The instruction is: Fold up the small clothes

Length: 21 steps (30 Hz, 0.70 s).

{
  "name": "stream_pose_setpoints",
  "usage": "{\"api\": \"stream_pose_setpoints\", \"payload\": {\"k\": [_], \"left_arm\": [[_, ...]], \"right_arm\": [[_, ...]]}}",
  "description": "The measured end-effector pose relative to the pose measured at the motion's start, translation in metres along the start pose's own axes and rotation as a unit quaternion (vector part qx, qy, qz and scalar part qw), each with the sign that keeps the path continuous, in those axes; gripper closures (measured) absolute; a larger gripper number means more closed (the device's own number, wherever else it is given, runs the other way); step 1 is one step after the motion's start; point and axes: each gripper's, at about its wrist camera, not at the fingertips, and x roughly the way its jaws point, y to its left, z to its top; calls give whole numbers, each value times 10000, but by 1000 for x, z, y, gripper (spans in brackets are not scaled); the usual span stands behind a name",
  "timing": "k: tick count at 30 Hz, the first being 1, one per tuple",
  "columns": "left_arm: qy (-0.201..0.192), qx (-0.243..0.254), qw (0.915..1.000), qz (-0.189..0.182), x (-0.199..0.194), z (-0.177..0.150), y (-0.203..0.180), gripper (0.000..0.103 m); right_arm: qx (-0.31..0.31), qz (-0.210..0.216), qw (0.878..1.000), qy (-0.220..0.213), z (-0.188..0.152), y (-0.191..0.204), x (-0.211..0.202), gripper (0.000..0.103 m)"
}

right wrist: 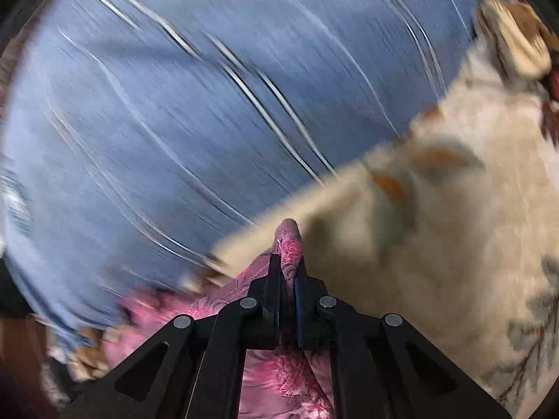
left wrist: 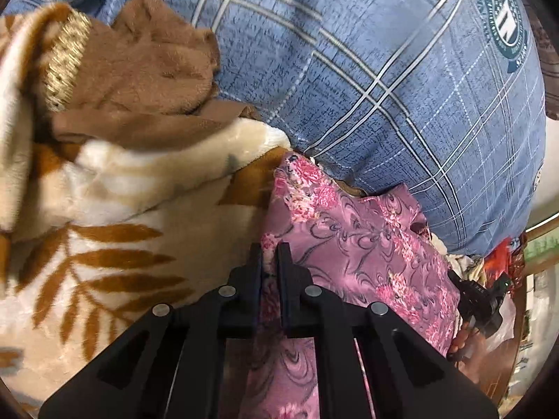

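Note:
A pink floral cloth (left wrist: 363, 244) hangs between my two grippers, over a cream blanket. My left gripper (left wrist: 269, 248) is shut on the cloth's left edge; the cloth runs down between its fingers. In the right wrist view my right gripper (right wrist: 288, 262) is shut on another part of the pink cloth (right wrist: 289, 241), a fold of which sticks out past the fingertips. The right gripper's body (left wrist: 478, 300) shows at the far right of the left wrist view, at the cloth's other edge. The right wrist view is motion-blurred.
A cream fleece blanket with brown leaves (left wrist: 104, 244) lies below and left; it also shows in the right wrist view (right wrist: 436, 230). A brown fleece garment (left wrist: 146, 70) rests on it. A large blue plaid pillow (left wrist: 401, 87) fills the back. Colourful clothes (left wrist: 503, 258) lie at right.

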Motion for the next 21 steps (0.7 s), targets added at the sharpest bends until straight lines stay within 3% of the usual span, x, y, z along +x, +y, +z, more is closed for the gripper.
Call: {"api": "stream_pose_setpoints", "payload": {"k": [3,4,6,7,8,10,12,13,14,16,17,18,19,20,21], "left_arm": [[-321,150,9993,-84,-29,-5,-7,96],[-381,218,9988,-213,-36,-9,-14,91],[-466,379,9973,-427,-47,-21,-25,72],[-505,498,9966,-411,-47,-31,-35,58],[-526,650,9960,-310,-44,-41,-43,53],[-325,911,9953,-95,-28,-56,-55,53],[64,1032,9943,244,-7,-69,-58,54],[131,1095,9931,387,-4,-74,-59,55],[45,1202,9916,468,-9,-79,-60,55],[-8,1225,9917,383,-24,-86,-59,55],[-30,1159,9930,237,-34,-90,-56,55],[-42,1086,9940,128,-41,-94,-53,54],[-40,1013,9948,45,-43,-99,-53,52],[-17,930,9957,5,-44,-104,-49,50],[17,867,9962,-2,-42,-109,-48,50]], "right_arm": [[-49,468,9974,-551,-10,3,-36,91],[-111,731,9950,-670,-15,5,-50,91],[-286,1187,9904,-648,-27,11,-68,87],[-424,1300,9890,-563,-41,18,-72,86],[-507,1296,9891,-481,-50,20,-70,84],[-737,851,9936,-66,-71,19,-51,83],[-847,362,9955,229,-83,15,-33,91],[-874,410,9953,-63,-87,10,-46,91],[-796,396,9960,-20,-86,7,-54,84],[-397,728,9962,-247,-83,-11,-81,84],[-217,829,9953,-458,-86,-16,-94,78],[-39,839,9943,-654,-90,-25,-105,63],[150,792,9933,-826,-98,-37,-117,55],[321,775,9921,-933,-104,-53,-124,49],[447,785,9919,-895,-114,-65,-126,49]]}}
